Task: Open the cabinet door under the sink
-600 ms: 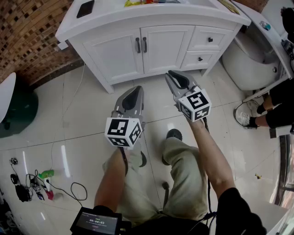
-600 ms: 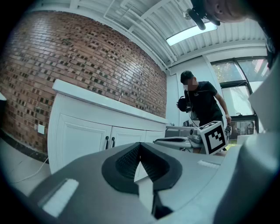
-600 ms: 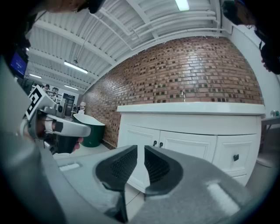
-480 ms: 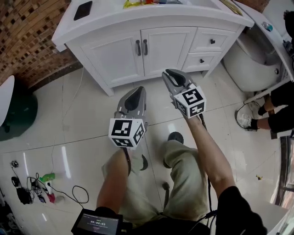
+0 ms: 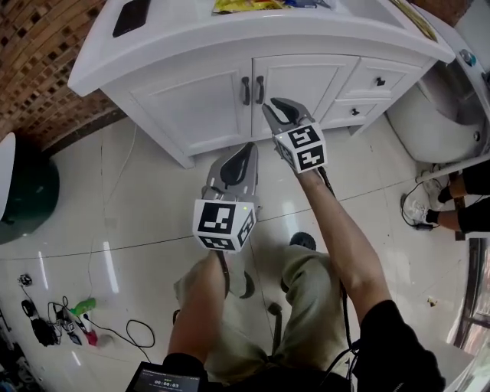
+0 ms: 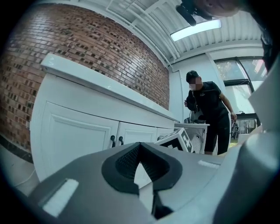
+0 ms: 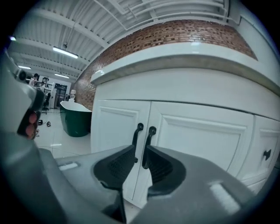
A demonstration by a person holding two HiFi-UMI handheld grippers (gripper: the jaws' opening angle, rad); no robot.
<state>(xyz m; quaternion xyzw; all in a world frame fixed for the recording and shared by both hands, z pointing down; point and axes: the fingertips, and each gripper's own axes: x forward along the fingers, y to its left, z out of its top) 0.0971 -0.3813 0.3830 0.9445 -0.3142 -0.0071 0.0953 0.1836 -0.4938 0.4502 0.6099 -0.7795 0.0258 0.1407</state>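
Observation:
The white vanity cabinet (image 5: 195,103) has two doors with dark handles (image 5: 246,90) side by side at the middle seam. My right gripper (image 5: 276,106) sits just in front of and below those handles, jaws a narrow gap apart with nothing between them. In the right gripper view the two handles (image 7: 148,142) show through the gap of the right gripper (image 7: 140,153), still a short way off. My left gripper (image 5: 245,149) hangs lower and further back over the floor, jaw tips together, holding nothing. The left gripper view shows the left gripper (image 6: 140,146) with the handles (image 6: 116,140) beyond.
Two drawers (image 5: 375,80) sit right of the doors. A white fixture (image 5: 452,99) stands at the far right, with a person's shoes (image 5: 417,207) near it. A dark green tub (image 5: 23,191) is at the left, cables (image 5: 69,325) lie on the tiles, a phone (image 5: 132,17) rests on the counter.
Both grippers have moved forward toward the cabinet. The right gripper has closed most of the distance to the door handles; the left trails behind it.

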